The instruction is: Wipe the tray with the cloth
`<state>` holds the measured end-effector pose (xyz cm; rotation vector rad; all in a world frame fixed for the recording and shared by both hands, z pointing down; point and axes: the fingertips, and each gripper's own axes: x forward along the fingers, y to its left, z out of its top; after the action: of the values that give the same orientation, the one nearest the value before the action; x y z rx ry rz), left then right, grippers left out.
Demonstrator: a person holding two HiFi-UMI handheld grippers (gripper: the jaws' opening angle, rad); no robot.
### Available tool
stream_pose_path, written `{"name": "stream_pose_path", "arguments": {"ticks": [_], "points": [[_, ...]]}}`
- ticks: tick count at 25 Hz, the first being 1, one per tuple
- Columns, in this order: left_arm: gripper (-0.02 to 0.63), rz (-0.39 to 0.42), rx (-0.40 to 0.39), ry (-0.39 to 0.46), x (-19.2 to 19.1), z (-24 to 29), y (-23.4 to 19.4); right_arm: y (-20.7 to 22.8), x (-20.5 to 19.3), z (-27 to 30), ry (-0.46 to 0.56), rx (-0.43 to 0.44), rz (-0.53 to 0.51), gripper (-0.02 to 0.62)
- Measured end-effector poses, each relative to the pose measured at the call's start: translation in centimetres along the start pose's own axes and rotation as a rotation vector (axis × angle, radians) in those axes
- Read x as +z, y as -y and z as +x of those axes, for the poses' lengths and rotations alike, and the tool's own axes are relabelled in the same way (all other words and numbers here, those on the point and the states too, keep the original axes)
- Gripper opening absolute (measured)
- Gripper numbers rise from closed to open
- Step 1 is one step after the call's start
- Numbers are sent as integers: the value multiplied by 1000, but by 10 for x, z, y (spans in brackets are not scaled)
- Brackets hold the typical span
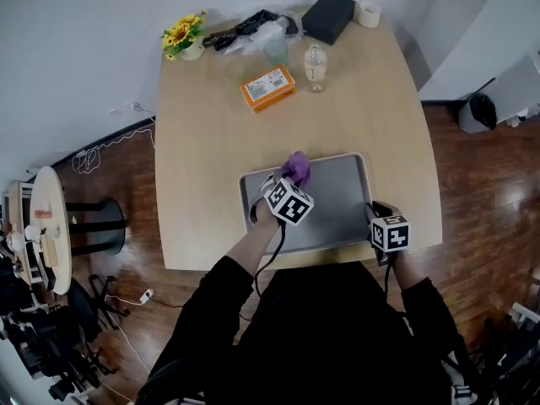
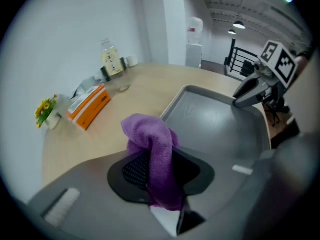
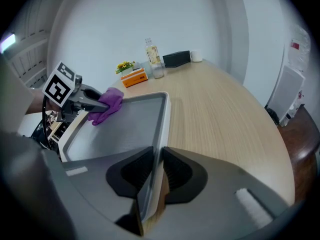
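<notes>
Table (image 1: 219, 125) holds tray (image 1: 337, 218); left tongs (image 2: 160, 171) pinch purple cloth (image 2: 150, 134) over it, right tongs (image 3: 156, 171) clamp its rim.

Bright even light; fisheye-warped gripper views

L gripper (image 2: 159, 174) was clamped on cloth (image 2: 150, 139); R gripper (image 3: 156, 174) pinched tray rim (image 3: 166, 109); both pointed steeply down.

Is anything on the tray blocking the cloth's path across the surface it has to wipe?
Nothing visible does. The left gripper is shut on the purple cloth near the tray's far rim, and the tray is bare inside. The right gripper only clamps its right rim, at the edge.
</notes>
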<state>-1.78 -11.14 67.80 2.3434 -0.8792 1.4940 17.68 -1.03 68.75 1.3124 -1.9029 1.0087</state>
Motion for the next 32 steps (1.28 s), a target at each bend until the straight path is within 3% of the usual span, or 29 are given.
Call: {"name": "stream_pose_path", "arguments": {"ticks": [3,7,15,18,23,27,32], "points": [[86,125,-62,28,59,19,44,0,-1,1,3,6,-8,67],[86,220,-98,32,108,39,85,-3,0,1,6,22,-11,69],[89,272,-111,15,129,47,108,1,0,0,9,40,-30,72],[89,254,-96,15,98,34,100,3,0,0,10,48,-35,74],[89,178,-34,-5,0,-7,60,6,-1,-1,10,48,-38,75],[89,37,66,-72,-84,-36,5,5,-1,0,6,38,-36,75],[89,-57,107,-81,-122,-53,-27,4,-1,0,5,31,-25,74]]}}
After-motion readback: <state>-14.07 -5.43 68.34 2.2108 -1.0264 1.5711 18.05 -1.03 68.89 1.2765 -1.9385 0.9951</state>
